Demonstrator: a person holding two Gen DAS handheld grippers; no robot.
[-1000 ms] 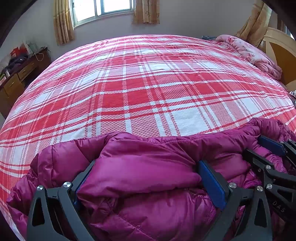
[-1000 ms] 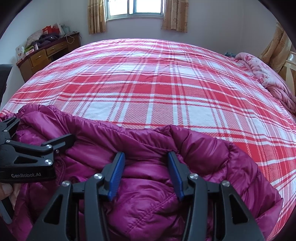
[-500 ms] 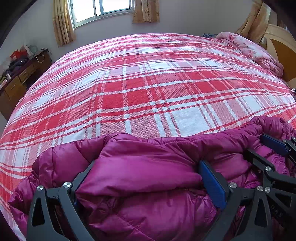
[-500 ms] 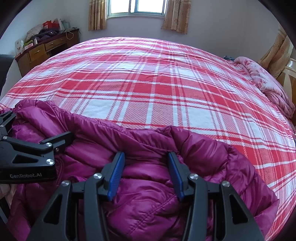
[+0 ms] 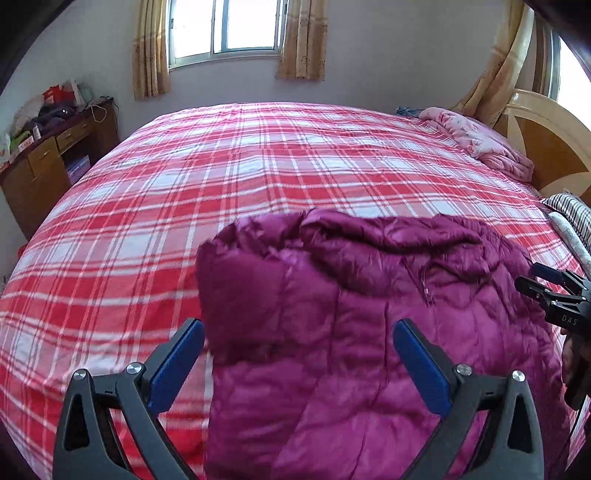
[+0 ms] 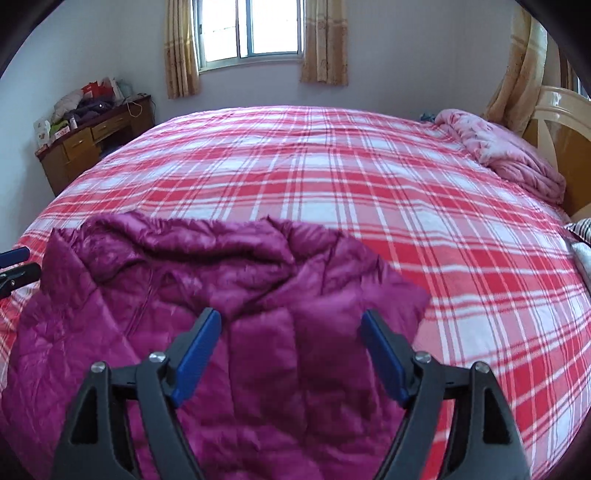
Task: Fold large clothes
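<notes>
Left tool (image 5: pixel 298 347): fingers standing wide apart, blue pads (image 5: pixel 176 362) touching nothing. It's hovering above the jacket (image 5: pixel 369 332), pointing down at a slant; the jacket's left edge is showing in the gap between the pads, below them, not clamped.

Right tool (image 6: pixel 291 347): jaws opening right now, pads (image 6: pixel 197 354) clear of the fabric. Jacket is lying under the gap, not gripped. Same slanted-down pose. In the left wrist view the right tool is sticking in from the right edge, with part of a hand (image 5: pixel 576 362) behind it. In the right wrist view the left tool's tip is peeking in at the left edge, just beside the jacket's corner.

Jacket: purple, puffy, quilted, lying loose on the bed (image 5: pixel 258 184) at the near edge. Bunched folds are running along its far side; the nearer part is lying flatter. A zipper line is running down the front. Motion blur on its edges in both views.

Bed: red and white plaid cover, mostly bare beyond the jacket. A pink blanket (image 6: pixel 509 155) is sitting crumpled at the far right by the wooden headboard (image 5: pixel 546 147). A striped cloth (image 5: pixel 570 214) is lying at the right edge, near the jacket but apart from it.

Farther out: a wooden desk (image 6: pixel 88 144) at the left wall is carrying clutter. A window (image 6: pixel 251 29) with tan curtains (image 6: pixel 181 48) is sitting in the far wall.
</notes>
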